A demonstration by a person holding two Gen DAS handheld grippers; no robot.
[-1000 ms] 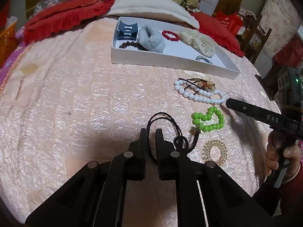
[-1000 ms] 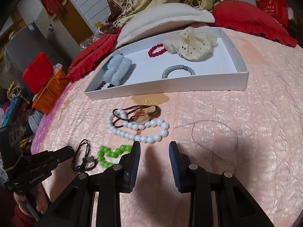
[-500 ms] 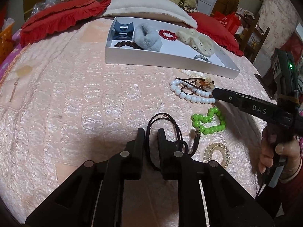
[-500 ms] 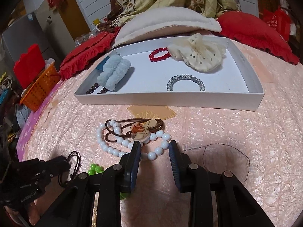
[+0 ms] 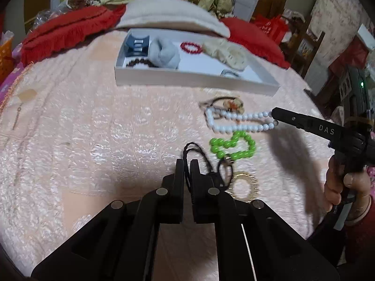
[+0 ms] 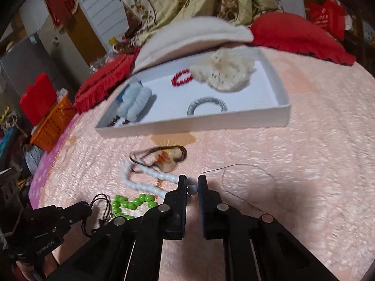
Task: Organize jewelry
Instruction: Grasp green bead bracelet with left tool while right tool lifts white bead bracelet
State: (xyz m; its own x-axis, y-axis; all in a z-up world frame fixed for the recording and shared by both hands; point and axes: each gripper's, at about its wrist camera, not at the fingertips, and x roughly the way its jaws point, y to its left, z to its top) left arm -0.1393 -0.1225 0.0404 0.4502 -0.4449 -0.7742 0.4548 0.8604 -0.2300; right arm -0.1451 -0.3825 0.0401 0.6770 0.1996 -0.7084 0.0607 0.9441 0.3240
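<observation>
A: Both tools have closed since a second ago. My right tool had its jaws apart over the bedspread; now they have just come together on the white bead necklace, and that strand is pulled out straight toward the tool instead of lying in a loose loop.

B: And the left one?

A: My left tool is clamped on the black cord necklace. Its jaws have just pinched in, with the cord running up between them and looping over the tips.

B: Where is everything else lying?

A: On the pink bedspread. I see the green bead bracelet just below the white strand, and the gold coil ring beside my left tool. A brown cord pendant sits tangled at the far end of the white beads. One thin dark thread curls to the right of my right tool.

B: What's in the tray?

A: White tray farther back holds a red bead bracelet, a cream scrunchie, a grey woven bangle, a pale blue scrunchie, a dark bead bracelet and a blue clip.
</observation>
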